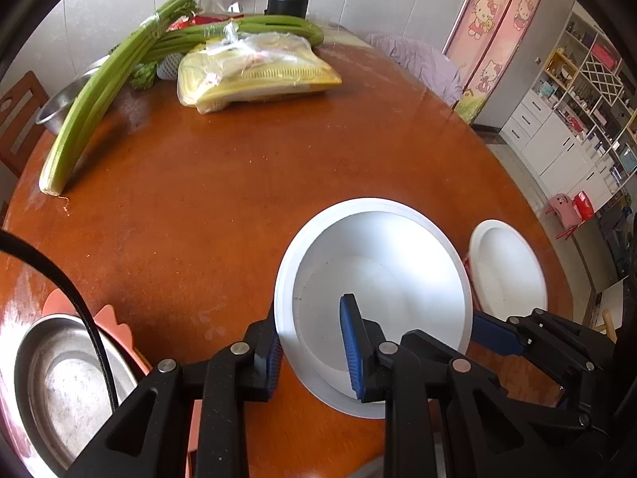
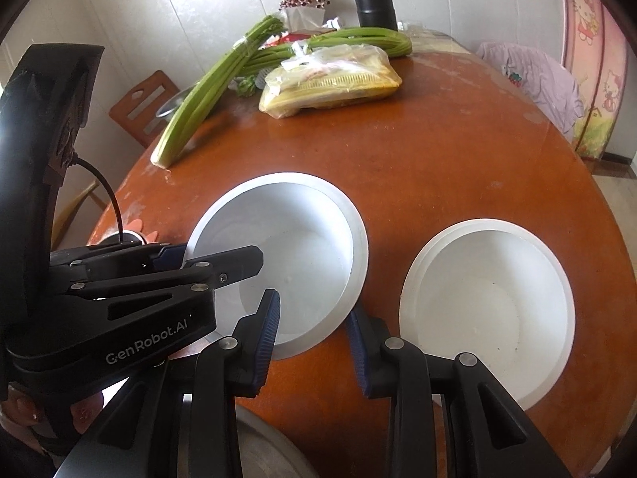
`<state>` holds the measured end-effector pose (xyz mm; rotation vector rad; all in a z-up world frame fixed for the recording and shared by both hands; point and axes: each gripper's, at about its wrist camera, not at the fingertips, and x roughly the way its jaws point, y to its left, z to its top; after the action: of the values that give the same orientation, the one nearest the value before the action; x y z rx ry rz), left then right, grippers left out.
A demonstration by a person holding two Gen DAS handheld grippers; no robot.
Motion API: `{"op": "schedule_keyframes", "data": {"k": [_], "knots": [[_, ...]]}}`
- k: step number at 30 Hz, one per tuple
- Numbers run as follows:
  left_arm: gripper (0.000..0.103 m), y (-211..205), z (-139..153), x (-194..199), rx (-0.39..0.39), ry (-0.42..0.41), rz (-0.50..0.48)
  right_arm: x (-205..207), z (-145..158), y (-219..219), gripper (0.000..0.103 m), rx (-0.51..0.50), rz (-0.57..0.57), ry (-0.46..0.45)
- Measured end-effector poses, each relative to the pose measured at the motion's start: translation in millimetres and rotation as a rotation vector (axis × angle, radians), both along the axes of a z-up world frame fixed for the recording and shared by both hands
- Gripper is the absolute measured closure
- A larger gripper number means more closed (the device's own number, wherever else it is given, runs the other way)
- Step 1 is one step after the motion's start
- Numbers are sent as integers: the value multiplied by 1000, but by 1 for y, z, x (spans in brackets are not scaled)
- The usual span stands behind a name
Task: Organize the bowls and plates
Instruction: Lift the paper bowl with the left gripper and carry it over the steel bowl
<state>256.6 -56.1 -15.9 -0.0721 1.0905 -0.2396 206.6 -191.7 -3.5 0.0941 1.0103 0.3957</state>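
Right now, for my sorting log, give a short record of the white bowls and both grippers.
surface: round brown wooden table
near bowl: wide white round bowl, upright
left gripper: shut on its rim
right gripper: straddles same rim; grip unclear
second bowl: other white round bowl, apart, untouched

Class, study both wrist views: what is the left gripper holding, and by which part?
The left gripper is shut on the large white bowl, pinching its rim on the near left side, one finger inside and one outside.
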Motion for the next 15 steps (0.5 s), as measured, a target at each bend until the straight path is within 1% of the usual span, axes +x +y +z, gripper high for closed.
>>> {"op": "schedule_keyframes", "data": {"k": [15], "knots": [[76,-4,35,-40,0,-88,4,-35,26,-4,68,11,13,-70]]}}
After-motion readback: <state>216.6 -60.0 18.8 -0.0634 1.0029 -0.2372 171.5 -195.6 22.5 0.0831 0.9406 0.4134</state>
